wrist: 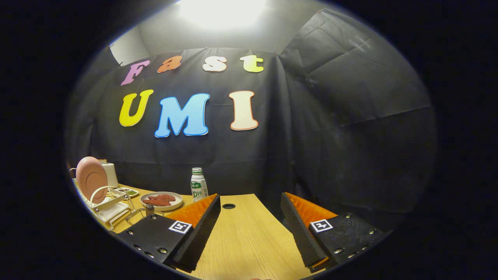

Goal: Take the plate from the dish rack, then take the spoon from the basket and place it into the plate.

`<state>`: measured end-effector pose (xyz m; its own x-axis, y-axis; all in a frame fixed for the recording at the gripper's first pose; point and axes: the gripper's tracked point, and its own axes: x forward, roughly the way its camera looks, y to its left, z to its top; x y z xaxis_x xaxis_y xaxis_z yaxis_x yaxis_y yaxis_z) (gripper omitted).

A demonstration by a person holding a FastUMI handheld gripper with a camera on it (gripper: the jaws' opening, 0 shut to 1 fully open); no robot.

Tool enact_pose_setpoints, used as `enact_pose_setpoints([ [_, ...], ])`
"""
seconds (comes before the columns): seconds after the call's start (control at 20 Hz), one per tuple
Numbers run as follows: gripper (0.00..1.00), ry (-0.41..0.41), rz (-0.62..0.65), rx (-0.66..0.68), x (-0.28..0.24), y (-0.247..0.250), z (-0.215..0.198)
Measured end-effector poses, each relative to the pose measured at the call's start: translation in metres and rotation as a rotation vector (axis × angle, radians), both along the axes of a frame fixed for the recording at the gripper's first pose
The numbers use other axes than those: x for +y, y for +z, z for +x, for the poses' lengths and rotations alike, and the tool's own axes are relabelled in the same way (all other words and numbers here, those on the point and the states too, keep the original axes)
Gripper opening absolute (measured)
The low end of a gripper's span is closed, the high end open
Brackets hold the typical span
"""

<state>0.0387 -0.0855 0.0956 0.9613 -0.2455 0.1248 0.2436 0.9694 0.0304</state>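
A: Gripper (pixel 251 217) – jaws seen spread wide, nothing held btwn them; only bare wooden bench (pixel 249 241) is seen in the gap, w/ a small dark hole (pixel 228 206) in the bench top just ahead of the fingers.

B: Plate noted where?

A: Pink plate (pixel 92 179) is stood upright on edge in the white dish rack (pixel 111 208), well off to the left, beyond the left finger. It's not touched by the gripper.

B: Spoon, basket?

A: Can't be made out for sure. A wire piece w/ a dark knob (pixel 149 209) is seen just by the left finger's far end; what it is can't be told.

B: Other items?

A: Beige dish w/ red food (pixel 161 200) is set beside the rack; a white bottle w/ green cap (pixel 198 184) is stood upright behind it, near the wall. A small dish w/ green bits (pixel 130 191) is seen behind the rack
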Motion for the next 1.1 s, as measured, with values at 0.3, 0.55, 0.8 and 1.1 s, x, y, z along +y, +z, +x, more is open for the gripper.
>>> enact_pose_setpoints([
  [0.3,0.95,-0.019,-0.008,0.064,0.033,0.03,-0.074],
  [0.55,0.95,0.026,0.001,0.092,0.093,0.054,-0.114],
  [0.8,0.95,0.119,0.01,0.102,0.162,0.073,-0.123],
  [1.1,0.95,0.32,0.005,0.119,0.263,0.095,-0.096],
])
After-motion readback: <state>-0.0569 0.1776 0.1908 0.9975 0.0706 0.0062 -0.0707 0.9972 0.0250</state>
